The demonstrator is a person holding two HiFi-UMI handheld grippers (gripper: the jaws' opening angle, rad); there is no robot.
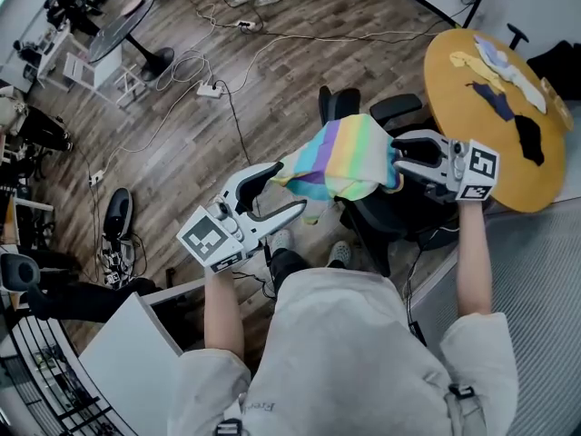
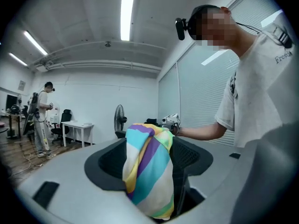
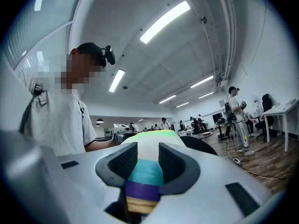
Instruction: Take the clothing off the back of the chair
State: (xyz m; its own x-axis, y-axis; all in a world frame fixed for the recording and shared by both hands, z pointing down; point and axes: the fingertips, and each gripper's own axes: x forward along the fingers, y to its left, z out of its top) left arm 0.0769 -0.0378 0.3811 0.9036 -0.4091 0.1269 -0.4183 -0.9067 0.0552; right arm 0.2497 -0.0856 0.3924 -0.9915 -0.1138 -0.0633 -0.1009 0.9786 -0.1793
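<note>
Now striped clothing (image 1: pixel 343 157) hangs above chair (image 1: pixel 386 209), looks clear of its back. My right tongs (image 1: pixel 399 154) narrow, pinching its edge. My left tongs (image 1: pixel 289 187) wide, fabric loose between. Best close left firmly, keep right tight, then carry clear.

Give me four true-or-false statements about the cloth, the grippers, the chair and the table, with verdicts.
1. The striped cloth lies on the round table. False: it is up between the left gripper and the right gripper.
2. The left gripper's jaws stand wide apart. True.
3. Clothes lie on the round table. True.
4. The chair is white. False: it is black.
</note>
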